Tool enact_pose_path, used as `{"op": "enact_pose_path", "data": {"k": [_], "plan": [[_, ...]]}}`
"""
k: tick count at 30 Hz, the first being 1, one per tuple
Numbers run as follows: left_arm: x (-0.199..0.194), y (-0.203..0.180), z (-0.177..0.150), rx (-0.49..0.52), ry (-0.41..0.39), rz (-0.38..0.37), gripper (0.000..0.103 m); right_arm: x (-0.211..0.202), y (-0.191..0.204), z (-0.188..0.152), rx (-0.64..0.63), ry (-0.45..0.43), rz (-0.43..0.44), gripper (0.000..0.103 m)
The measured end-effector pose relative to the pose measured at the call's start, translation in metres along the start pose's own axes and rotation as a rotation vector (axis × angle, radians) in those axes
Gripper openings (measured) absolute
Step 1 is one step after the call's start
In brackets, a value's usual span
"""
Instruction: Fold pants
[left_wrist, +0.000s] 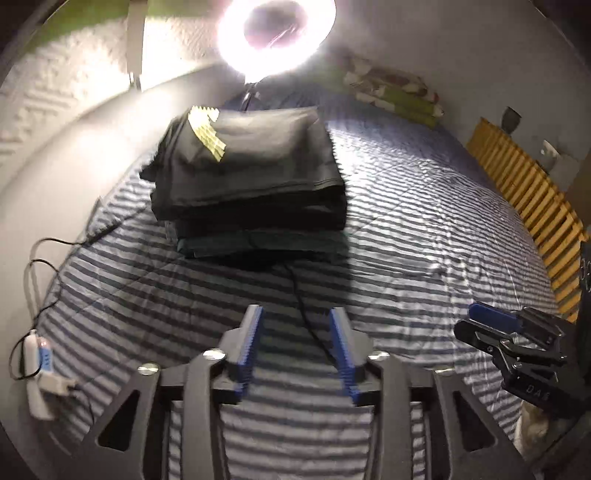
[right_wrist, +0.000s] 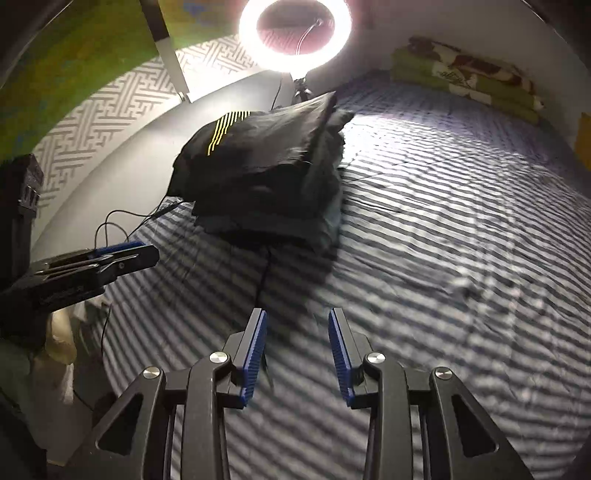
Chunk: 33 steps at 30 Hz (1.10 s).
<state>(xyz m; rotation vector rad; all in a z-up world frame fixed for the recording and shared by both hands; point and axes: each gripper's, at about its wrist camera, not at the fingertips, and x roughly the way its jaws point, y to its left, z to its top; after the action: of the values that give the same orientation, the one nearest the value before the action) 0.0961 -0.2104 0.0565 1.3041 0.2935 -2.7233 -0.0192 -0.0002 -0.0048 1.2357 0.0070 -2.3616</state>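
The stack of folded pants (left_wrist: 247, 177) sits at twelve o'clock, well apart from both empty grippers, left gripper (left_wrist: 295, 354) and right gripper (right_wrist: 297, 354), fingers parted, the left seemingly nearer.

Faint pale letters "DAS" on the black body of the right hand-held gripper (left_wrist: 491, 325), last letter cut off, no other readable text anywhere

A home bedroom: striped bedspread (right_wrist: 443, 229), pillows (right_wrist: 465, 81) by the wall, ring light (right_wrist: 291, 33)
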Motion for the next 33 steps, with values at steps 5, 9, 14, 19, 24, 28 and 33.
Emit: {"op": "enact_pose_path", "data": {"k": [5, 9, 14, 19, 24, 28, 33], "plan": [[-0.049, -0.035, -0.024, 0.03, -0.054, 0.059, 0.059, -0.058, -0.006, -0.027, 0.0, -0.057, -0.013, 0.053], [-0.084, -0.06, -0.046, 0.032, -0.093, 0.086, 0.077, -0.1, -0.007, -0.045, -0.014, -0.119, -0.045, 0.066], [-0.124, -0.083, -0.07, 0.019, -0.147, 0.092, 0.087, -0.146, -0.006, -0.075, -0.036, -0.195, -0.092, 0.073], [-0.146, -0.103, -0.1, 0.023, -0.167, 0.117, 0.096, -0.169, -0.008, -0.105, -0.034, -0.242, -0.152, 0.077], [-0.148, -0.112, -0.126, 0.016, -0.127, 0.113, 0.097, -0.174, -0.01, -0.13, -0.01, -0.243, -0.187, 0.078], [-0.153, -0.113, -0.135, 0.017, -0.126, 0.131, 0.097, -0.182, -0.014, -0.144, 0.025, -0.24, -0.198, 0.078], [-0.159, -0.114, -0.133, 0.006, -0.136, 0.113, 0.097, -0.194, -0.016, -0.15, 0.027, -0.256, -0.228, 0.078]]}}
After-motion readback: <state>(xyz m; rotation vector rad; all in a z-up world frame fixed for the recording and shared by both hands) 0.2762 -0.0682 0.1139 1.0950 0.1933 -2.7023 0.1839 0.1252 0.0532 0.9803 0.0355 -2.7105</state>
